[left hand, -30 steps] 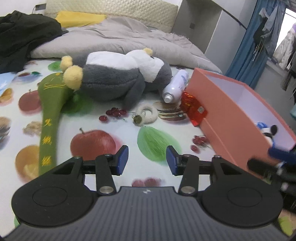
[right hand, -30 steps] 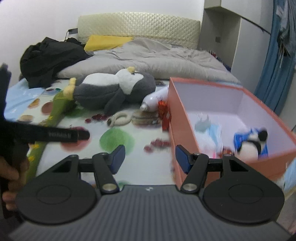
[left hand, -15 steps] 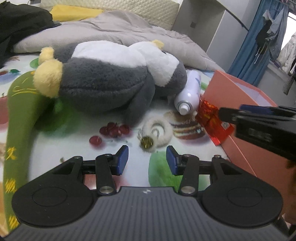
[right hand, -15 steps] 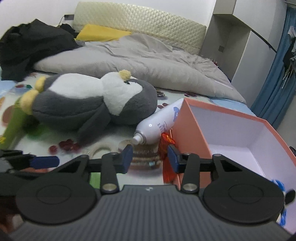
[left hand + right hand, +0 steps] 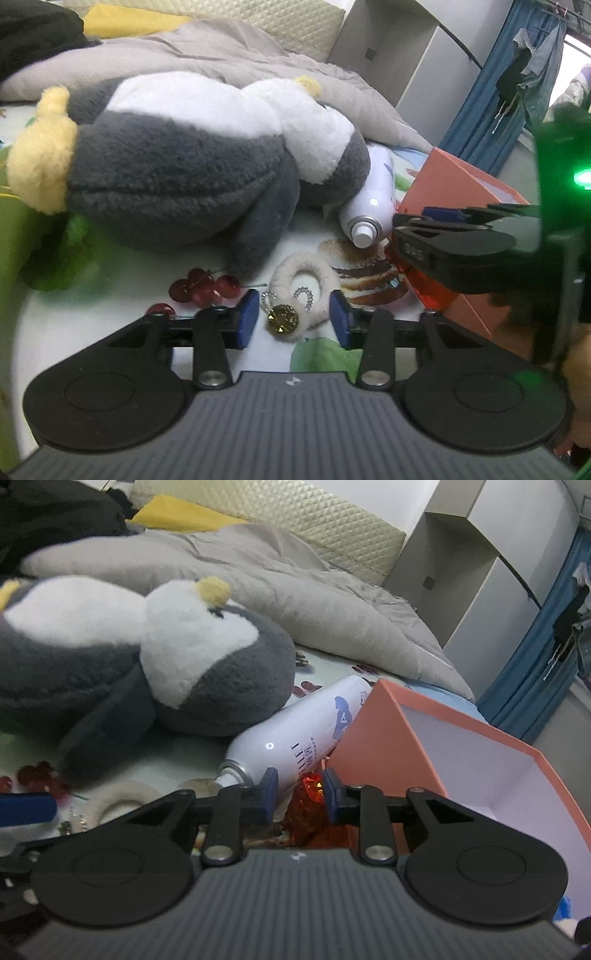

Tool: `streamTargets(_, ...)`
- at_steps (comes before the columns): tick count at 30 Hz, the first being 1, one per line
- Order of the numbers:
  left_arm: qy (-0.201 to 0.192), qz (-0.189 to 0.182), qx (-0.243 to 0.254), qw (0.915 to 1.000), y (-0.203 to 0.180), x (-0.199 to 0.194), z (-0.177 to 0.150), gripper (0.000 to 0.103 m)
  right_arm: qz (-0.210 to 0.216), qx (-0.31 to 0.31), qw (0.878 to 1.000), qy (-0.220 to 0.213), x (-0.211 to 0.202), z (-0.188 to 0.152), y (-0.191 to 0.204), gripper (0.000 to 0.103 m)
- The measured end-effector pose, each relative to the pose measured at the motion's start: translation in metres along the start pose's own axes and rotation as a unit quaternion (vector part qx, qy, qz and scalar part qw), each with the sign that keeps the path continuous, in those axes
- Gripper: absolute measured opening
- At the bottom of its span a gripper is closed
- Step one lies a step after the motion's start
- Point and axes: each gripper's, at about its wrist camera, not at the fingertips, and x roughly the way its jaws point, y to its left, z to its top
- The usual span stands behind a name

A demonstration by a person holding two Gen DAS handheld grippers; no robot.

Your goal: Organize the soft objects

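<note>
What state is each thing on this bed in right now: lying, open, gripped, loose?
Plush penguin: lying on its side, untouched.
Fluffy ring: flat on the sheet between the left tongs, which are closing, not yet pressing.
Spray bottle: lying down, nozzle toward the camera.
Pink box: open, no lid.
Red wrapper: against the box, between the closing right tongs, not gripped.

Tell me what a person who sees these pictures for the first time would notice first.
The big grey and white plush penguin lying on the fruit-print sheet catches the eye first. Next comes the pink box at the right, with a white spray bottle lying between it and the penguin. Close in front of the left gripper lies a small fluffy ring.
</note>
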Motion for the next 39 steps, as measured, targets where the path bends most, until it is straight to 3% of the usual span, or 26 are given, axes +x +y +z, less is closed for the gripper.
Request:
streamTargets(2,0.005,0.001,-0.001,1.0,-0.001,0.002,-0.001,0.029,-0.01,-0.012,1.0,0.001,0.003,-0.002,0.003,0.022)
streamTargets(12,-0.003,0.002,-0.006,1.0,-0.004,-0.012,-0.005,0.019,-0.006,-0.009,1.0,0.01,-0.002,-0.001,0.001,0.003)
streamTargets(15,-0.009,0.01,-0.015,0.9998,-0.002,-0.02,-0.006,0.016,0.003,-0.01,1.0,0.005,-0.008,0.001,0.001,0.003)
streamTargets(17,-0.012,0.012,-0.026,0.9995,0.0,-0.027,-0.006,0.006,0.006,-0.017,1.0,-0.002,-0.017,0.001,0.002,0.003)
streamTargets(27,-0.009,0.031,-0.04,0.9987,0.0,-0.051,-0.019,0.007,0.031,0.005,0.999,-0.015,-0.057,-0.007,-0.002,0.004)
streamTargets(29,-0.012,0.032,-0.054,0.998,0.004,-0.053,-0.022,0.008,0.041,0.027,0.999,-0.007,-0.061,-0.012,-0.005,0.004)
streamTargets(31,-0.007,0.024,-0.064,0.9976,0.008,-0.052,-0.023,0.013,0.036,0.04,0.999,-0.003,-0.063,-0.016,-0.007,0.015)
streamTargets(33,-0.007,0.019,-0.069,0.9974,0.012,-0.051,-0.023,0.028,0.04,0.056,0.998,0.001,-0.062,-0.019,-0.009,0.037)
streamTargets(34,-0.008,0.019,-0.07,0.9974,0.012,-0.051,-0.022,0.044,0.042,0.063,0.997,0.003,-0.06,-0.02,-0.009,0.038)
streamTargets(35,-0.012,0.019,-0.067,0.9975,0.012,-0.051,-0.022,0.049,0.044,0.071,0.996,0.006,-0.058,-0.02,-0.01,0.039)
streamTargets(39,-0.008,0.017,-0.054,0.9984,0.012,-0.044,-0.02,0.049,0.051,0.106,0.993,0.011,-0.049,-0.015,-0.011,0.039)
